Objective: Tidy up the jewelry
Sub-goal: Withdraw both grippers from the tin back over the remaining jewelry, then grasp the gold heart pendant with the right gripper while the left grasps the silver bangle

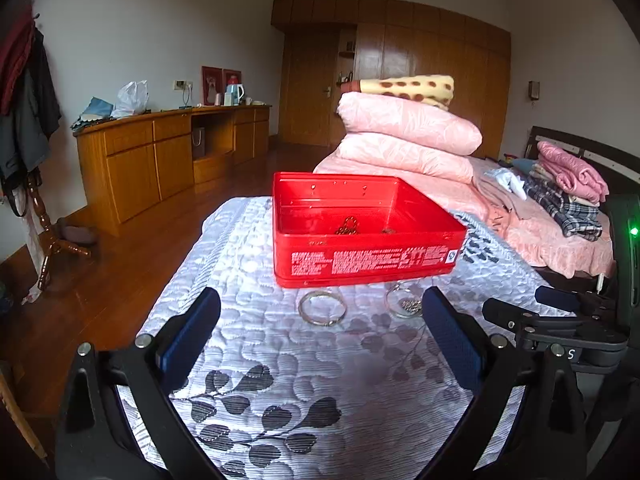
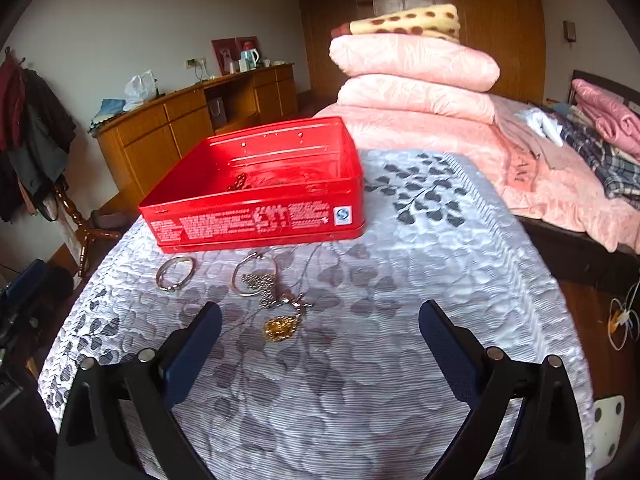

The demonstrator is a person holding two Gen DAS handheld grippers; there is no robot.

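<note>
An open red rectangular tin box (image 2: 256, 188) sits lidless on a grey-white quilted cloth with a dark leaf pattern (image 2: 400, 340), its printed long side turned toward the cameras, probably so pieces can be dropped in from above. At least one dark gold chain piece (image 2: 240, 181) already lies on its floor; a second small item shows in the left wrist view, too small to name.

The rest of the jewelry waits on the cloth just in front of the box. In the right wrist view, a plain silver bangle (image 2: 175, 273) lies flat at about 11 o'clock from the right gripper (image 2: 320, 332). A second silver bangle (image 2: 254, 275) lies just right of it at roughly 12 o'clock, tangled with a silver beaded chain (image 2: 262, 284) that trails toward a gold filigree pendant (image 2: 282, 327). The pendant rests between the fingers, closer to the left one.

The right gripper's jaws stand wide apart and hold nothing, lined up as if to close on the pendant or chain. The left gripper (image 1: 320, 332) is likewise spread and empty, hovering over the cloth with the plain bangle at 12 o'clock. The tangled chain looks likely to drag its bangle along when lifted.
</note>
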